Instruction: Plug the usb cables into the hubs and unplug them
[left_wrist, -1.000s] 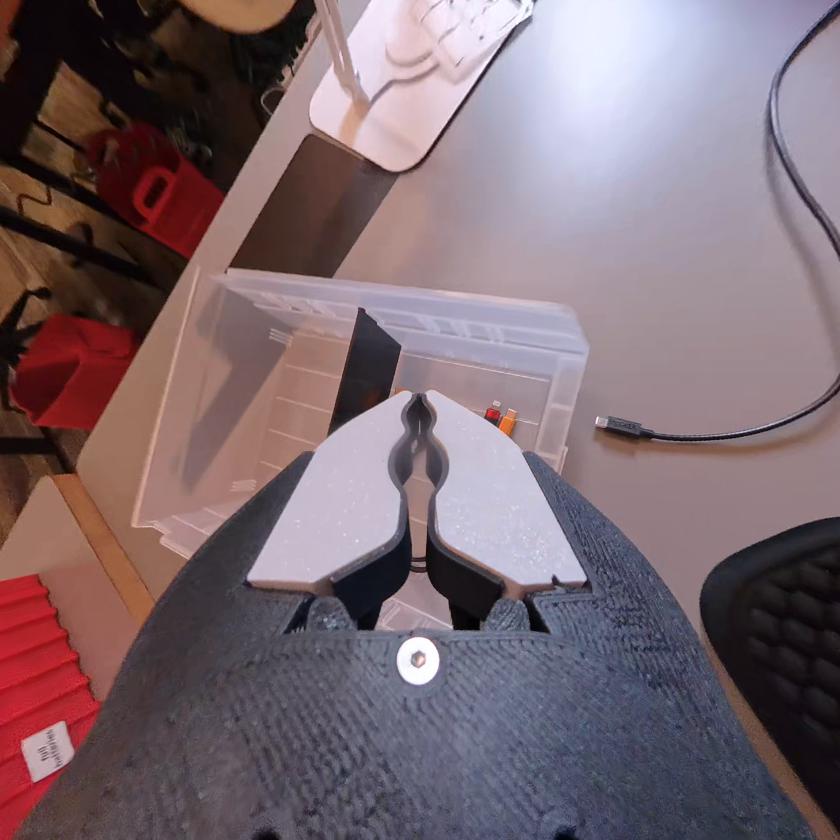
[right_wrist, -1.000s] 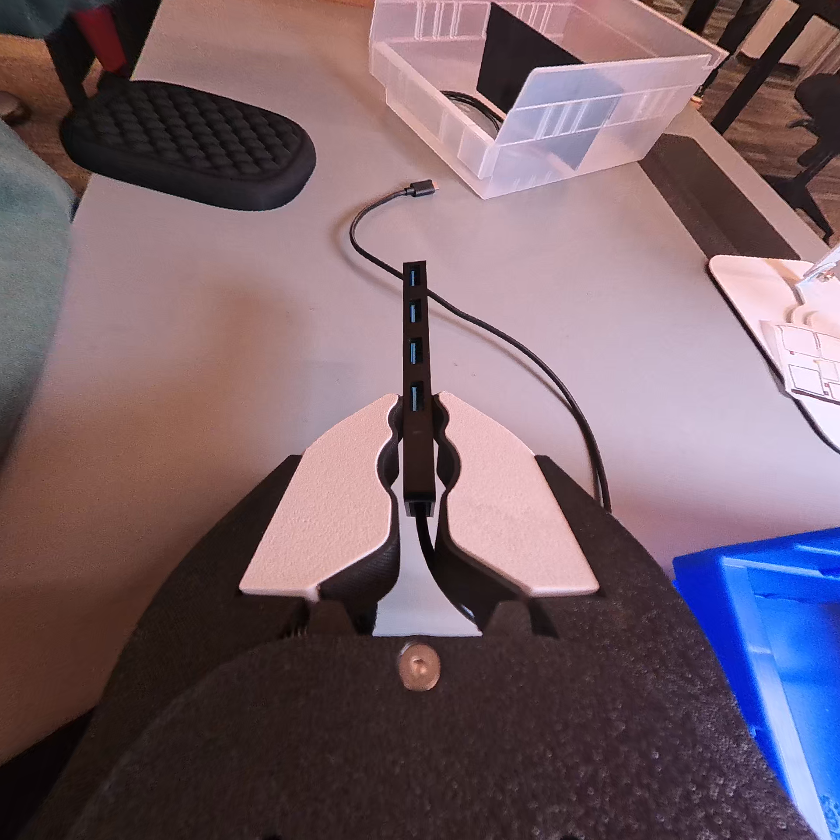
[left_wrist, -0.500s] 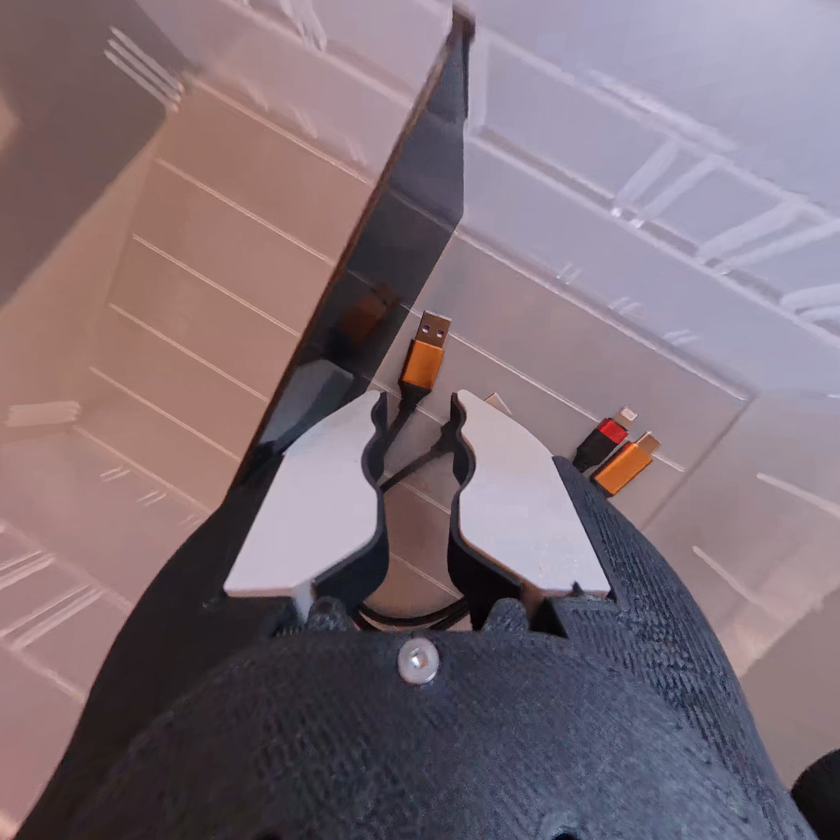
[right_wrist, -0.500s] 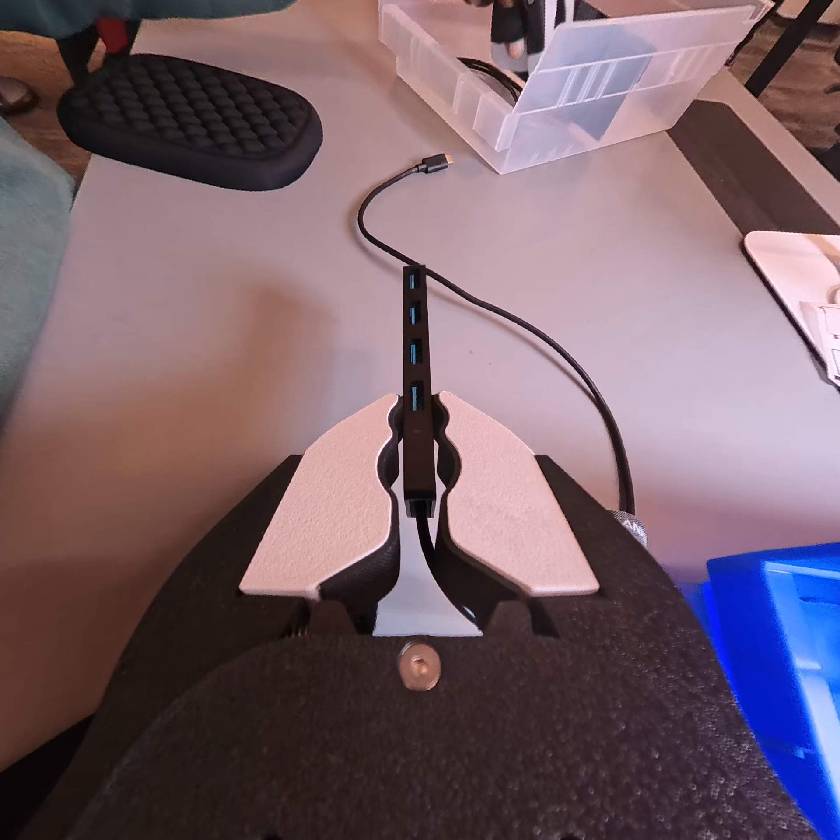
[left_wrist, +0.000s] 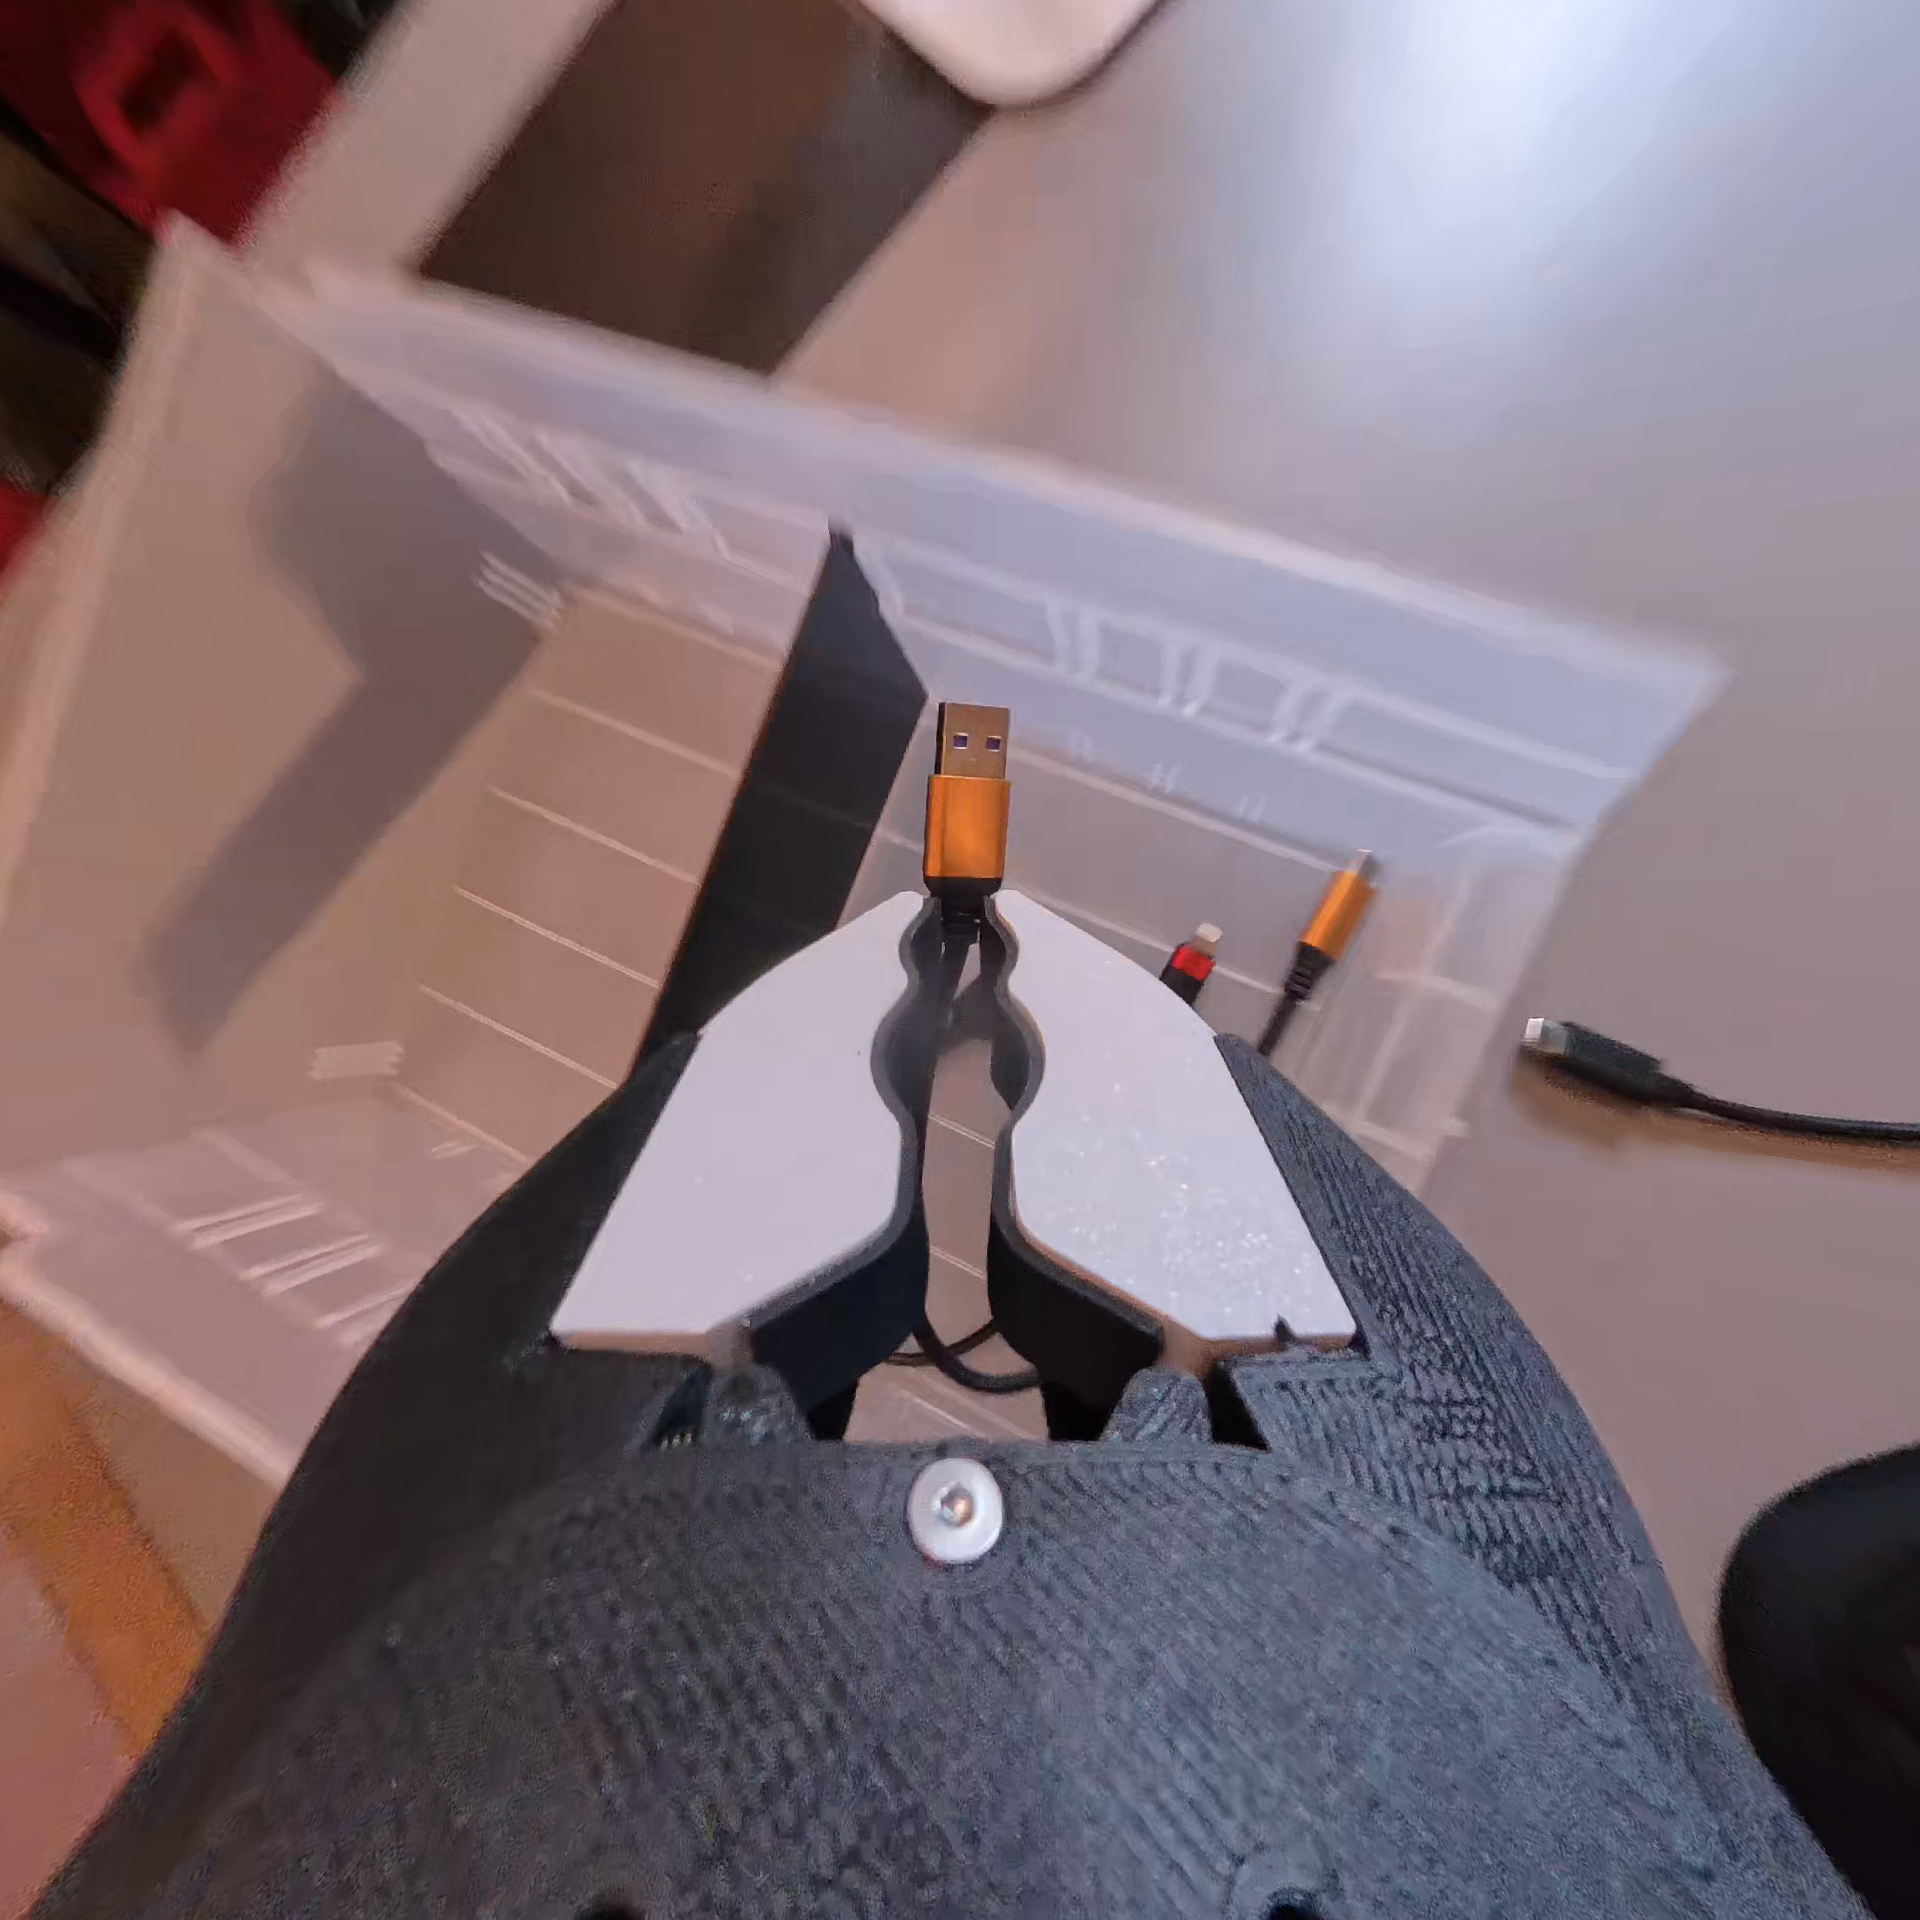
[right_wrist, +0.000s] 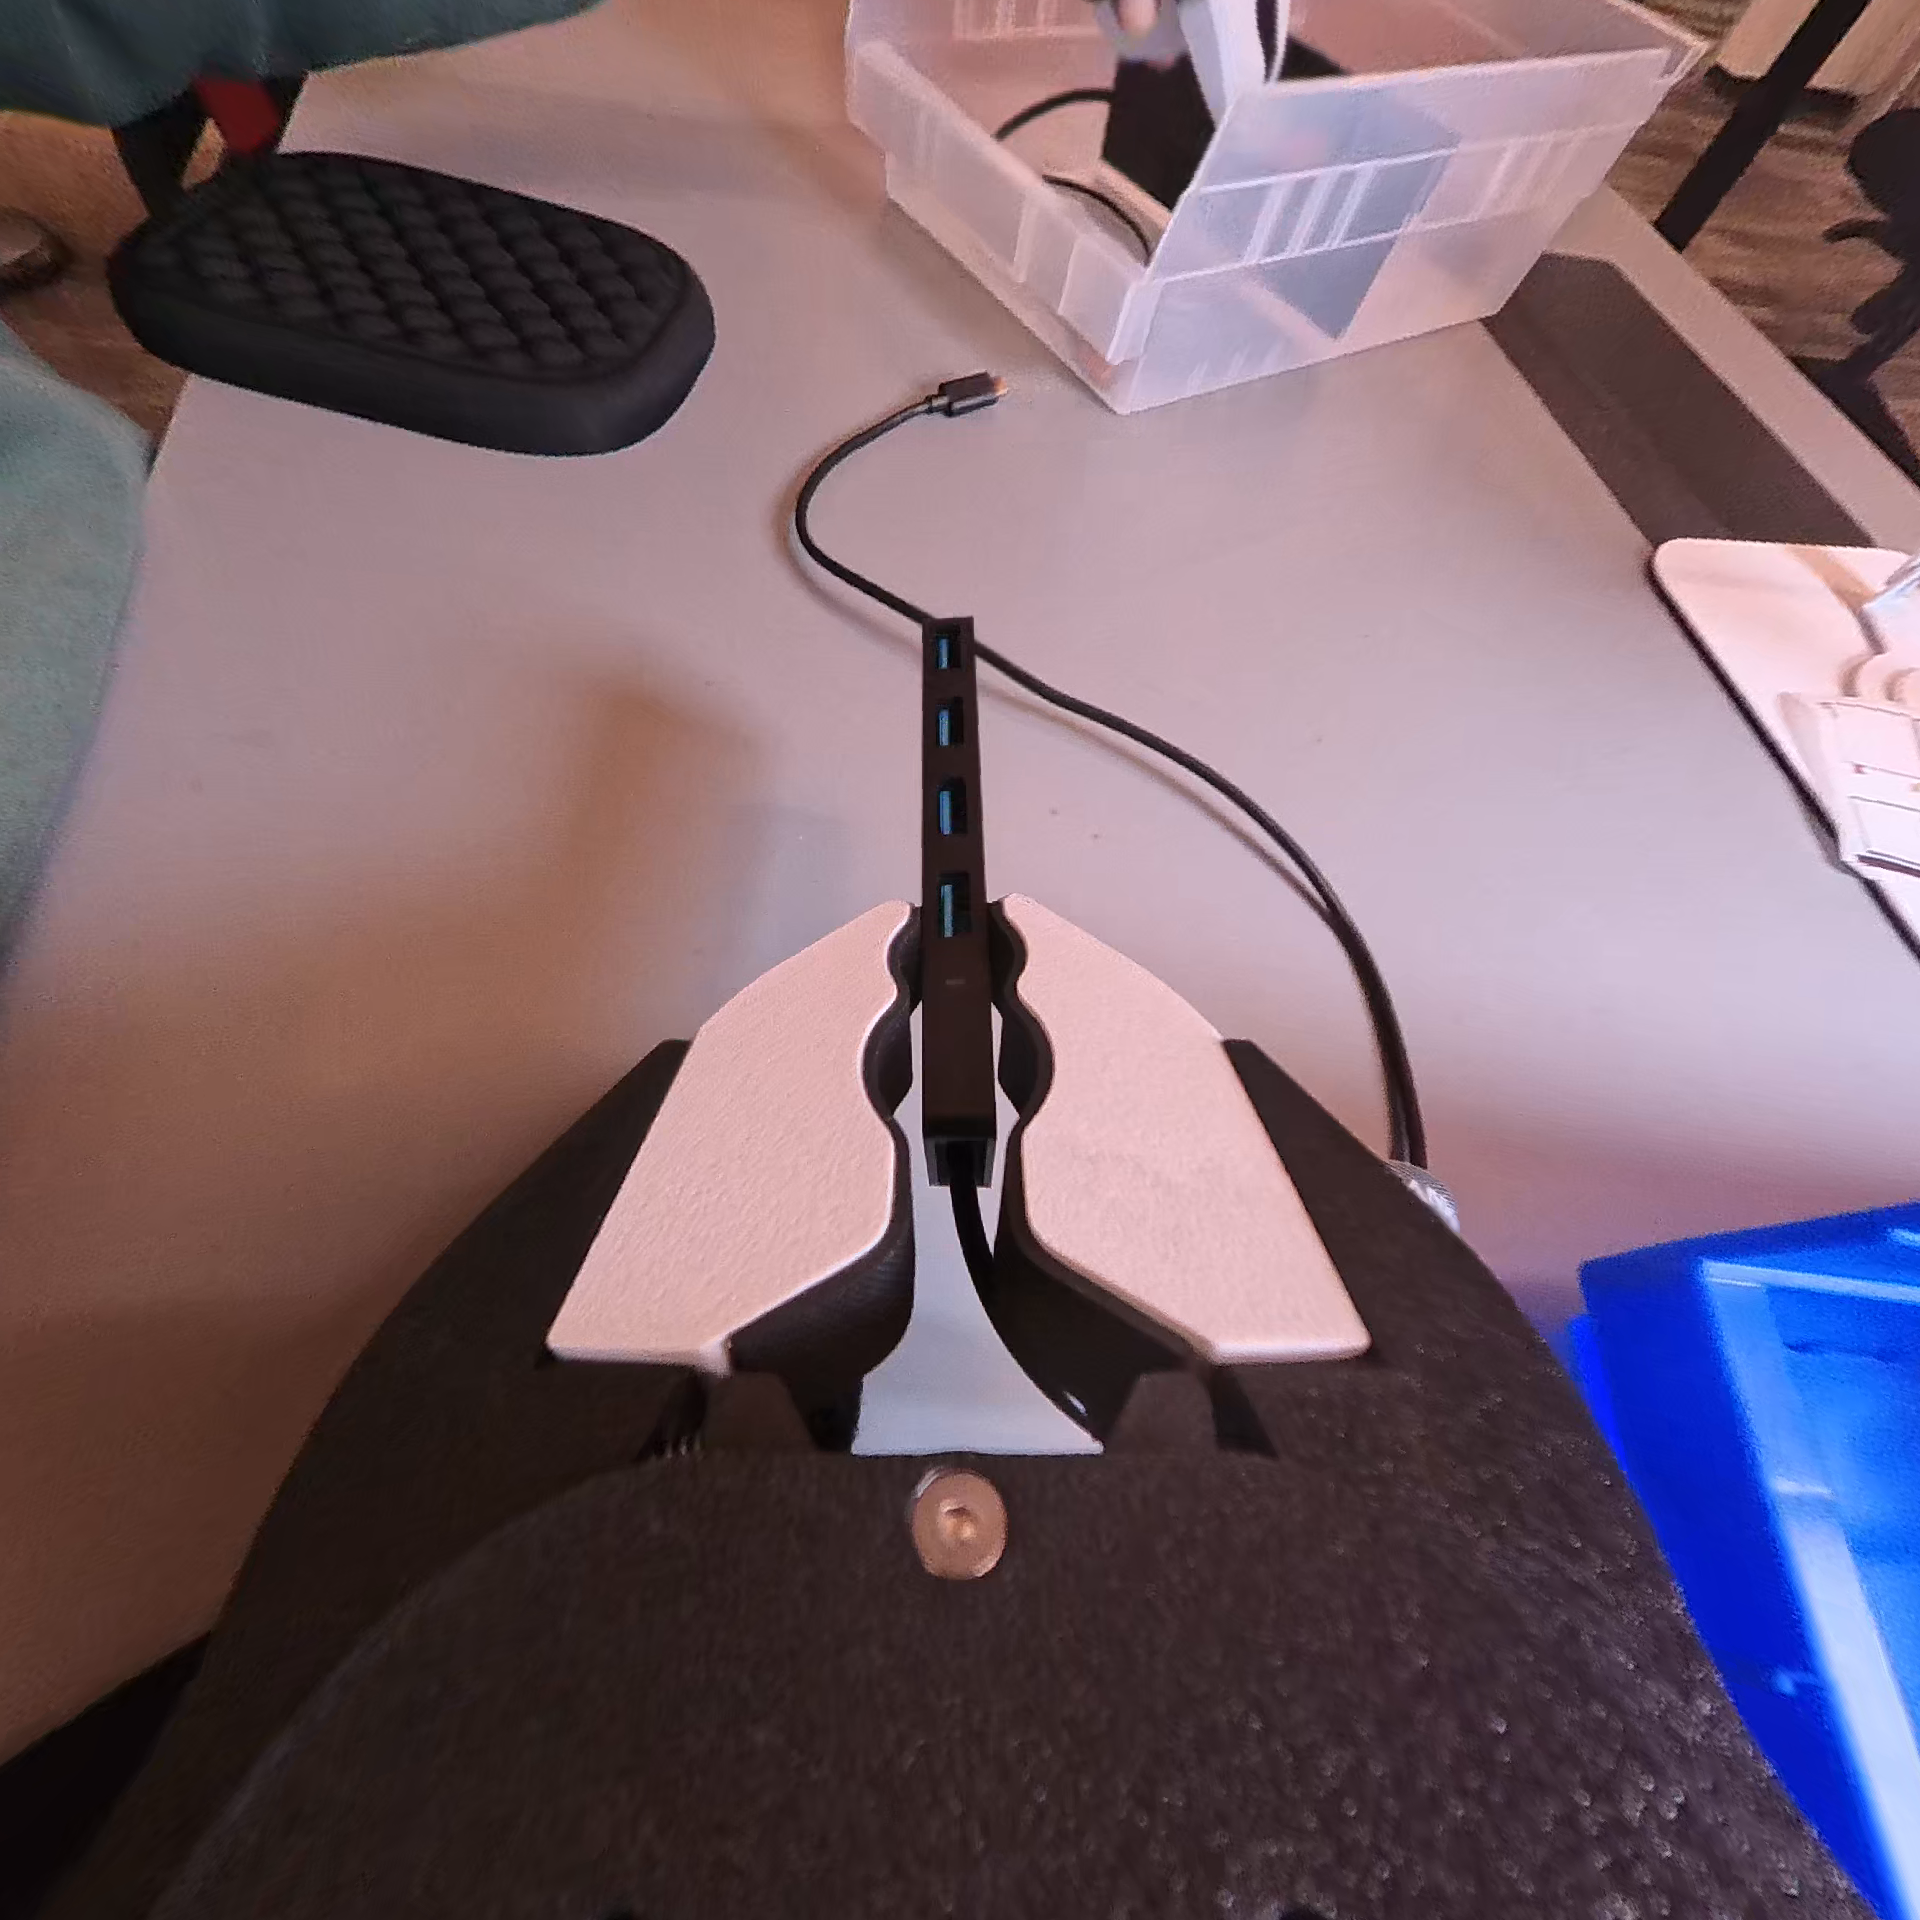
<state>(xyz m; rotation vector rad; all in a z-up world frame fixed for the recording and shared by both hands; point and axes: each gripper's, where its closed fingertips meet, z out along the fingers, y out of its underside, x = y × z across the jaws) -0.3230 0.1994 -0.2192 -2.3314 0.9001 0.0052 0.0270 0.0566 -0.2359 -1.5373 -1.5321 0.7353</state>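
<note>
My left gripper (left_wrist: 958, 914) is shut on a black USB cable just behind its orange plug (left_wrist: 968, 821), which points forward above the clear plastic bin (left_wrist: 1278, 634). Two more plugs of the cable, a red one (left_wrist: 1190, 961) and an orange one (left_wrist: 1335, 914), hang by the bin's right wall. My right gripper (right_wrist: 958, 920) is shut on a slim black USB hub (right_wrist: 951, 790) with several blue ports, held above the table. The hub's own cable (right_wrist: 1226, 779) trails over the table to its plug (right_wrist: 966, 393), which also shows in the left wrist view (left_wrist: 1590, 1049).
The grey table (right_wrist: 520, 623) carries the clear bin (right_wrist: 1299, 239) at the far end, with the left gripper (right_wrist: 1195, 52) dimly above it. A black padded armrest (right_wrist: 416, 312) is far left, a blue bin (right_wrist: 1766, 1455) near right, a white stand base (right_wrist: 1787, 644) right.
My left gripper went down into the clear bin, opened, closed on the cable behind the orange plug and has lifted it up. My right gripper has kept holding the hub, shifting slightly.
</note>
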